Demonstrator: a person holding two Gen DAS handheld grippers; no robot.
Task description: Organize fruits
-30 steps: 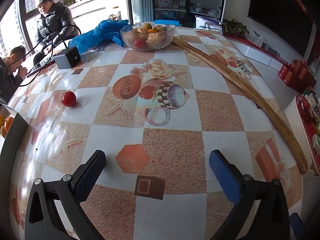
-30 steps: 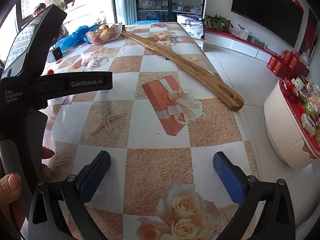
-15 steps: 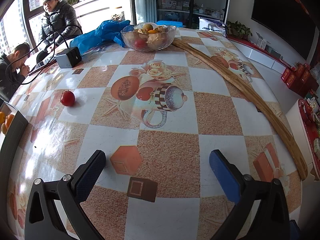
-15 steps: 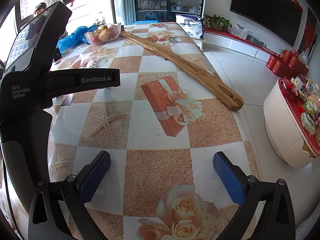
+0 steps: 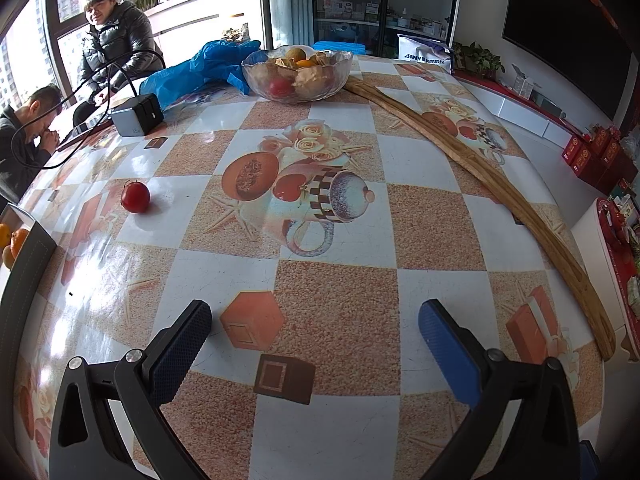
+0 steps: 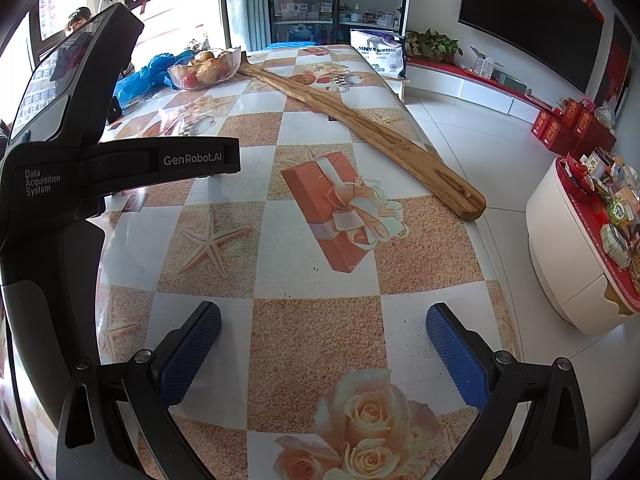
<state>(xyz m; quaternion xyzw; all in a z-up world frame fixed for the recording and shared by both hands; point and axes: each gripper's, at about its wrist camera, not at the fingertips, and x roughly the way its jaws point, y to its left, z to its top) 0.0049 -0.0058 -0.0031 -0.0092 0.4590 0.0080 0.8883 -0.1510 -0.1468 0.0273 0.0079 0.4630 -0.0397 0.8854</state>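
Note:
A red fruit (image 5: pixel 135 197) lies alone on the patterned table, left of centre in the left wrist view. A glass bowl (image 5: pixel 297 74) with several fruits stands at the far end; it also shows in the right wrist view (image 6: pixel 204 70). My left gripper (image 5: pixel 316 334) is open and empty, low over the table's near part, well short of the red fruit. My right gripper (image 6: pixel 322 342) is open and empty over the table's near right side. The left gripper's black body (image 6: pixel 76 152) fills the left of the right wrist view.
A long wooden board (image 5: pixel 480 184) runs along the table's right edge, also in the right wrist view (image 6: pixel 360 136). A blue plastic bag (image 5: pixel 200 66) and a small black box (image 5: pixel 138 114) with a cable lie far left. Two people sit beyond the table. Orange fruits (image 5: pixel 16 242) show at the left edge.
The left gripper has moved forward and slightly left over the table; the bowl and red fruit look nearer. The right gripper has barely moved. Both stay open.

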